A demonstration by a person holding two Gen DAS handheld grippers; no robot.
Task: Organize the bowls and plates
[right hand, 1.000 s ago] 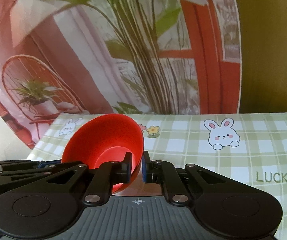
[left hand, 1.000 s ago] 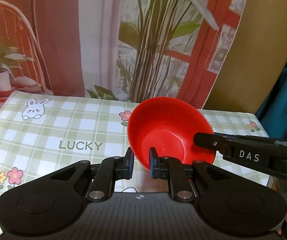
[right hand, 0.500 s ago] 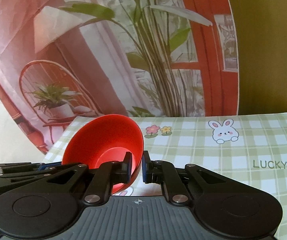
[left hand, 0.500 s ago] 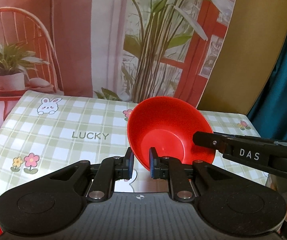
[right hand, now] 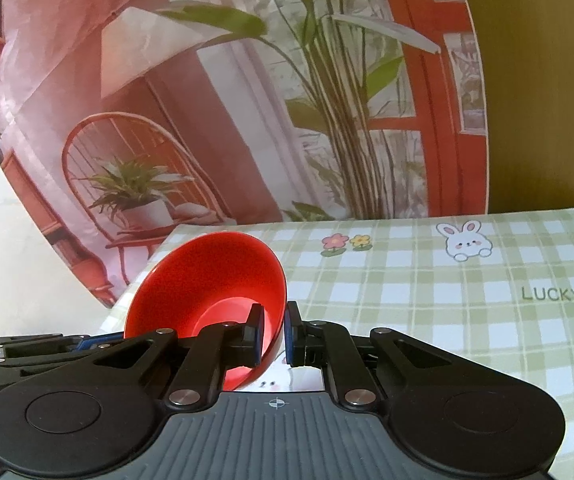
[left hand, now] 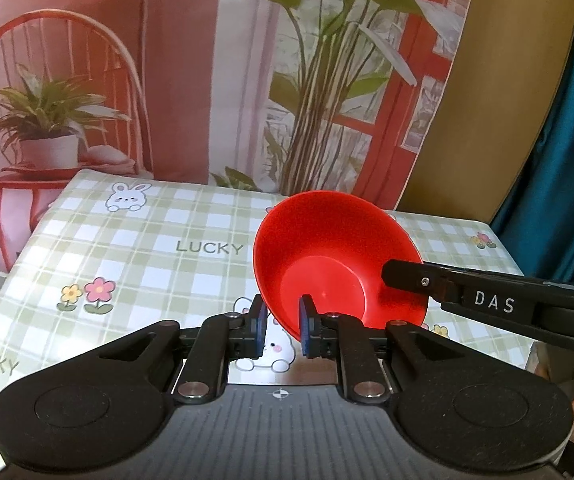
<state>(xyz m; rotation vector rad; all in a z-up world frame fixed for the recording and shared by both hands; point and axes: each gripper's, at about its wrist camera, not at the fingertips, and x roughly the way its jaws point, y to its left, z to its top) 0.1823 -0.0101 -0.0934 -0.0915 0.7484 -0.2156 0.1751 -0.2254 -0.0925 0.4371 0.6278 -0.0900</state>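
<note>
A red bowl (left hand: 327,256) is held in the air above the checked tablecloth (left hand: 147,264), gripped on two sides of its rim. My left gripper (left hand: 281,330) is shut on the near left rim. My right gripper (right hand: 273,338) is shut on the opposite rim of the same bowl (right hand: 215,280); its fingers (left hand: 407,280) reach in from the right in the left wrist view. The bowl is tilted, with its inside facing me. No plates are in view.
The table carries a green and white cloth (right hand: 447,300) with bunny, flower and LUCKY prints. A printed backdrop (left hand: 207,80) of a chair and plants hangs behind its far edge. A teal curtain (left hand: 567,140) hangs at the far right.
Both grippers have risen and drawn back with the bowl between them; more of the tablecloth shows beneath it. Both grips on the rim are unchanged.
</note>
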